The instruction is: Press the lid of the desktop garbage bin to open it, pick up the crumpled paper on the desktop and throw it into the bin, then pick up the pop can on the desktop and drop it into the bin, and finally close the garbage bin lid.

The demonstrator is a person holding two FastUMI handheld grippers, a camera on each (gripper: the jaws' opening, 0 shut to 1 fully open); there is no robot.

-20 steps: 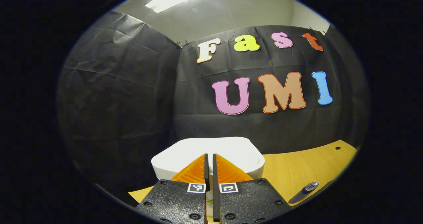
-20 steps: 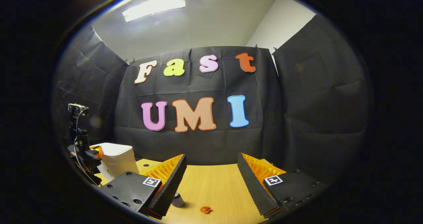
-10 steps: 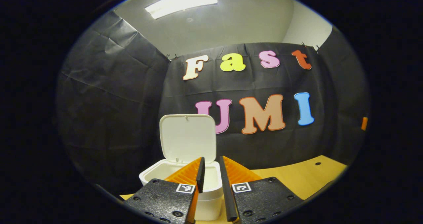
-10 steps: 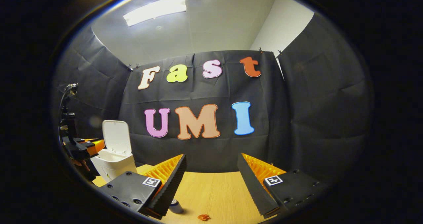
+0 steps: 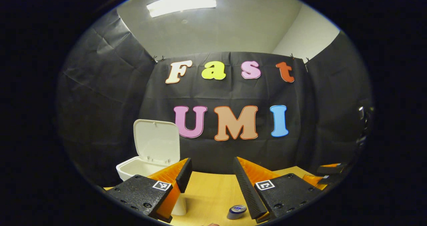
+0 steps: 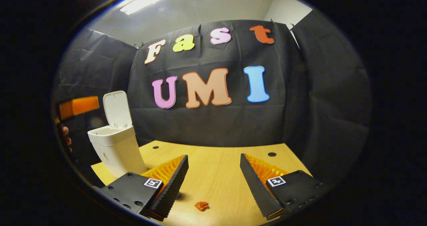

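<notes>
Your left gripper is spread wide, nothing between the fingers, held above the desk. Your right gripper is spread too, also empty. Bin sits at the desk's far left corner, lid standing upright, mouth open. Crumpled paper lies on the desk between your right fingers, near the front edge. Pop can stands just beside your left gripper's right finger.

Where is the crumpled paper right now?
In the right gripper view, the crumpled paper lies on the wooden table between the open right gripper's fingers, right of the open bin.
</notes>
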